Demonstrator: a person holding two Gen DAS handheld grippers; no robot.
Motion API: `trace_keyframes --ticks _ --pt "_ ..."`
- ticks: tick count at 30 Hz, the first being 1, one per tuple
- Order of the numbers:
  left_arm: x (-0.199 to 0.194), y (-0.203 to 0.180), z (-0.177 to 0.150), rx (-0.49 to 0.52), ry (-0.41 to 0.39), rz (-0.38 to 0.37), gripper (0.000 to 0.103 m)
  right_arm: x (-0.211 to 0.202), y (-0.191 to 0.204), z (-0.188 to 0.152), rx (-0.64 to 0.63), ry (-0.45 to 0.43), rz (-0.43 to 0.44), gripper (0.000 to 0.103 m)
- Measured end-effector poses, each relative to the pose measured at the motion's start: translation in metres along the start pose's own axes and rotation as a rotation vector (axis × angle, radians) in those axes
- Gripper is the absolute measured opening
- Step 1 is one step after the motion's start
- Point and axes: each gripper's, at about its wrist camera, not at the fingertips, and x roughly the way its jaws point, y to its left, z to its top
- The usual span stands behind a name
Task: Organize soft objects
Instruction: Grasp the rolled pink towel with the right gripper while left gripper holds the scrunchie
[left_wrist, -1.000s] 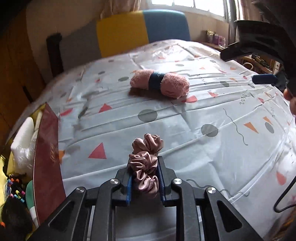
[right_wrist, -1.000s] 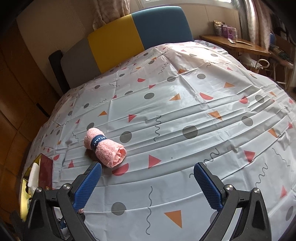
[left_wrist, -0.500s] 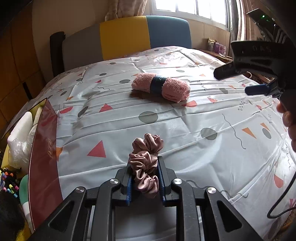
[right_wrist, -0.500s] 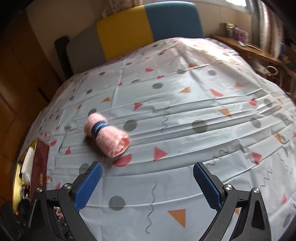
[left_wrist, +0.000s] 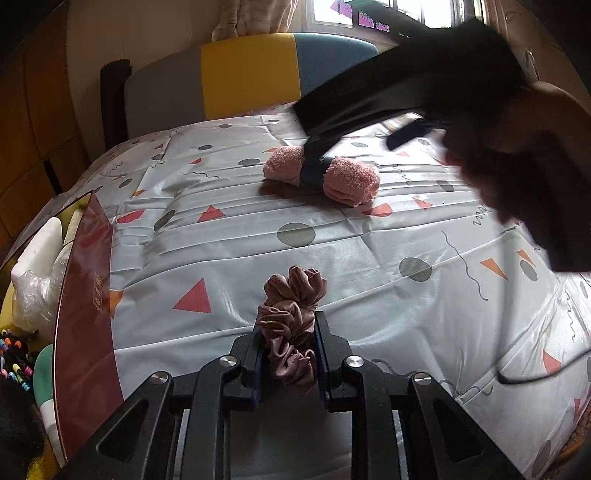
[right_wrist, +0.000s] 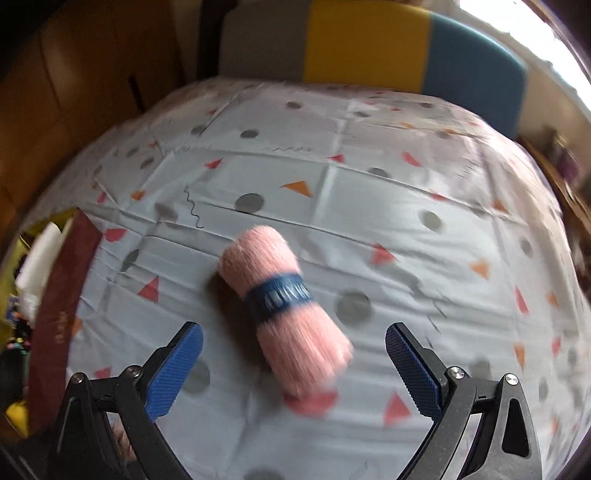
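My left gripper is shut on a dusty-pink satin scrunchie, held just over the patterned tablecloth. A rolled pink towel with a dark blue band lies further back on the cloth. In the right wrist view the same towel roll lies lengthwise between and just ahead of my open right gripper, not touched. The right gripper also shows in the left wrist view, hanging over the towel roll.
A dark red box lid stands at the table's left edge, with white foam and plastic and coloured pens beside it. A grey, yellow and blue chair back stands behind the table. A black cable hangs at right.
My right gripper has swung down and left toward the towel roll, which now lies between its open fingers. My left gripper still holds the scrunchie in the same place.
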Motion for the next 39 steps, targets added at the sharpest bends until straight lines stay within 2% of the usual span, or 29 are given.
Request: trace_keyframes --ticks 3,4,5,7,12,17,20,23,24,34,39 --pt "0.000 0.000 0.000 0.000 0.000 0.000 0.021 0.029 0.012 0.014 -0.059 0.059 -0.023 0.095" --pt "0.000 0.000 0.000 0.000 0.000 0.000 0.021 0.041 0.014 0.015 -0.070 0.099 -0.017 0.075" --pt "0.000 0.000 0.000 0.000 0.000 0.000 0.021 0.048 0.015 0.014 -0.079 0.132 -0.024 0.061" --pt "-0.001 0.000 0.000 -0.002 0.000 -0.002 0.021 0.041 0.016 0.013 -0.064 0.104 -0.017 0.037" --pt "-0.001 -0.001 0.000 -0.002 -0.002 0.000 0.021 0.003 0.017 -0.012 -0.071 0.078 -0.030 0.037" --pt "-0.001 -0.001 0.000 0.000 -0.002 0.003 0.022 -0.038 0.004 -0.062 0.024 0.075 0.019 0.037" --pt "-0.001 -0.001 0.000 0.002 -0.003 0.007 0.022 -0.044 0.001 -0.090 0.073 0.086 0.021 0.037" --pt "-0.001 -0.002 -0.001 0.006 -0.003 0.012 0.022 -0.031 -0.004 -0.113 0.111 0.119 0.001 0.037" --pt "-0.002 -0.002 -0.001 0.006 -0.003 0.013 0.022 -0.031 -0.004 -0.116 0.110 0.091 -0.002 0.037" --pt "-0.002 -0.004 0.001 0.020 0.008 0.025 0.021 -0.028 0.007 -0.114 0.066 0.071 -0.050 0.037" --pt "-0.010 -0.005 0.003 0.020 0.009 0.018 0.019 -0.026 0.003 -0.114 0.079 0.072 -0.047 0.037"
